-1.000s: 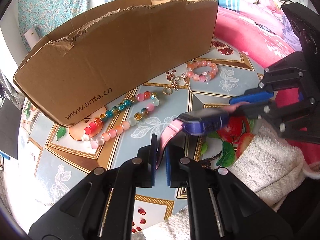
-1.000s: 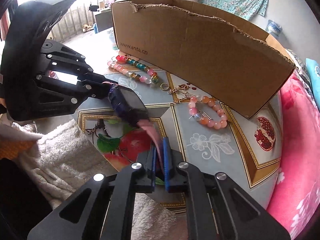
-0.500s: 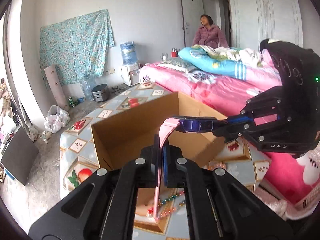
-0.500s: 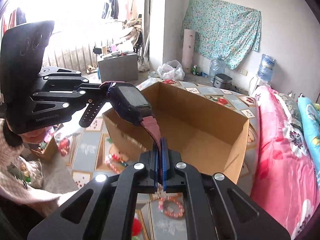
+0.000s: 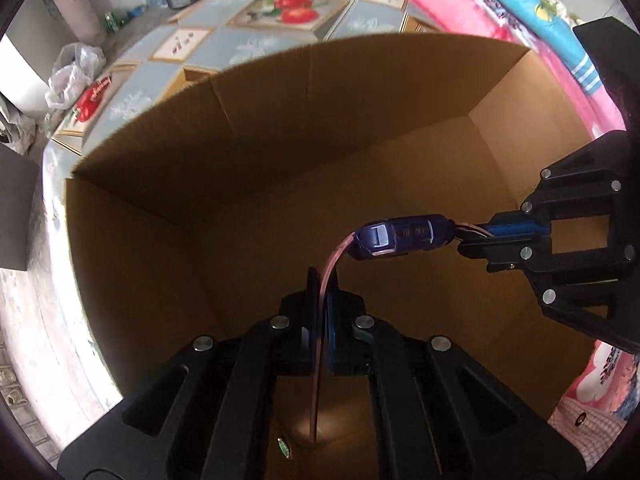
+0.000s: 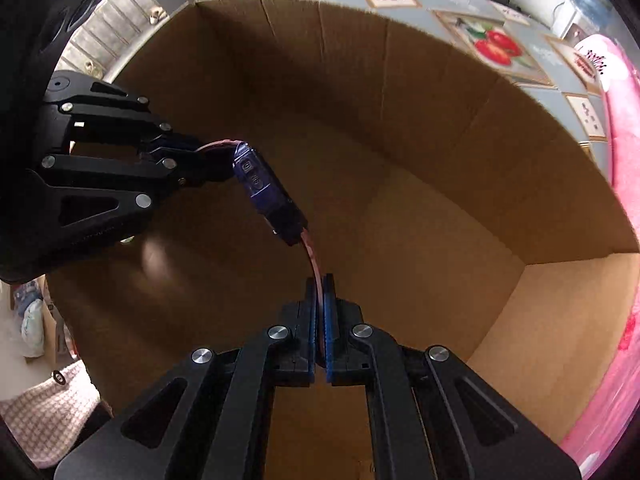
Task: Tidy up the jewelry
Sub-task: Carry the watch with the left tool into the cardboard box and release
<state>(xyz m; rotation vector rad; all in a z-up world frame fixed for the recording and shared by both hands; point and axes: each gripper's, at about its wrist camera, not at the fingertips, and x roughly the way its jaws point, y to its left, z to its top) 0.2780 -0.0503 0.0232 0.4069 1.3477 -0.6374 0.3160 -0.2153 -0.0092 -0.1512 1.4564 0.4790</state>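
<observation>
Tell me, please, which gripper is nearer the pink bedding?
Right. The right gripper holds the watch on the box side by the pink bedding; the left gripper is farther.

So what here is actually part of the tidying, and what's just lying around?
Part of the job:
- watch, held by its pink straps
- left gripper and right gripper, both clamped on it
- cardboard box below

Lying about:
- plastic bag
- patterned tablecloth
- pink bedding
</observation>
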